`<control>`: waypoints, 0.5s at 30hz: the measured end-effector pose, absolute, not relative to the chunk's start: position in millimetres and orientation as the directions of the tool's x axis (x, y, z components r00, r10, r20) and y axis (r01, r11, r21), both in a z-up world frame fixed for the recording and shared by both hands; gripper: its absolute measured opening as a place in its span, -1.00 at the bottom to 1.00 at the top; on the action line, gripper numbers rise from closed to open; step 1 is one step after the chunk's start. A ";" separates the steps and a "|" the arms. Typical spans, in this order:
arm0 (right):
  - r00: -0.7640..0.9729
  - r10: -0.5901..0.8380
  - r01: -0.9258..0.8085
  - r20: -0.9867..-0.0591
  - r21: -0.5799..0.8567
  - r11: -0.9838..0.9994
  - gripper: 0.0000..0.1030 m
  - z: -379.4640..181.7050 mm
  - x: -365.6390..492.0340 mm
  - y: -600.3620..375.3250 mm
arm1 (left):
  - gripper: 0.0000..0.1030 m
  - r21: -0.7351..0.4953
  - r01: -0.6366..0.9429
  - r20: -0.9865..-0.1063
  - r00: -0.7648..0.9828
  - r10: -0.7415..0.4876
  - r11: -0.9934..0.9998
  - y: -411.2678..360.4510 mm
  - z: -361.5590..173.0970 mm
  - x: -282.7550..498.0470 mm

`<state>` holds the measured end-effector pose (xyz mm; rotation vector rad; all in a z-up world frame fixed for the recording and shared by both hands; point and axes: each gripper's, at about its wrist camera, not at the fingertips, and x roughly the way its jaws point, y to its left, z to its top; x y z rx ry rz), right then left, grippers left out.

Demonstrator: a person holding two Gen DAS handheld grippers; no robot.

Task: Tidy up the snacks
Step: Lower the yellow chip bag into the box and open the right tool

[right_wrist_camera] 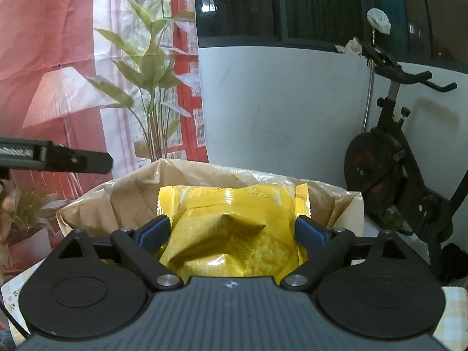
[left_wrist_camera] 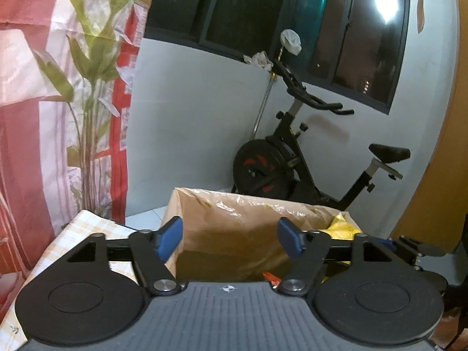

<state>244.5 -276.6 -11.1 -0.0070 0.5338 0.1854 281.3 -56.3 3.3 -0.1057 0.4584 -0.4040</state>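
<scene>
We hold the yellow snack bag (right_wrist_camera: pixel 231 234) between the blue pads (right_wrist_camera: pixel 155 231) of the right gripper (right_wrist_camera: pixel 232 232), which pinches it at both side edges. The bag stands nearly upright with its long axis running up and away from us, its crimped top seal pointing into the open cardboard box (right_wrist_camera: pixel 131 193). Its middle is creased where the pads squeeze it.

The box has a clear plastic liner (right_wrist_camera: pixel 204 172) folded over its rim, and the bag's top sits level with that rim, over the opening. In the left wrist view, the left gripper (left_wrist_camera: pixel 229 238) hangs with its pads spread wide and nothing between them, just at the near wall of the same box (left_wrist_camera: pixel 234 234). Inside, we see a yellow packet (left_wrist_camera: pixel 343 225) at the right corner and a bit of an orange wrapper (left_wrist_camera: pixel 270 278) at the bottom edge; the middle of the box looks open.

The box stands on a table with a checked cloth (left_wrist_camera: pixel 87 225). Behind it an exercise bike (left_wrist_camera: pixel 292 161) stands against the pale wall (left_wrist_camera: pixel 190 131), well apart from the box, and a printed curtain (left_wrist_camera: pixel 58 87) hangs to the left.
</scene>
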 end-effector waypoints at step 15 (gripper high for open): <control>0.864 0.151 -0.073 -0.480 0.179 0.981 0.91 4.9 241.7 -288.8 | 1.00 -0.133 0.303 -0.398 0.855 -0.331 0.944 -37.7 18.2 243.5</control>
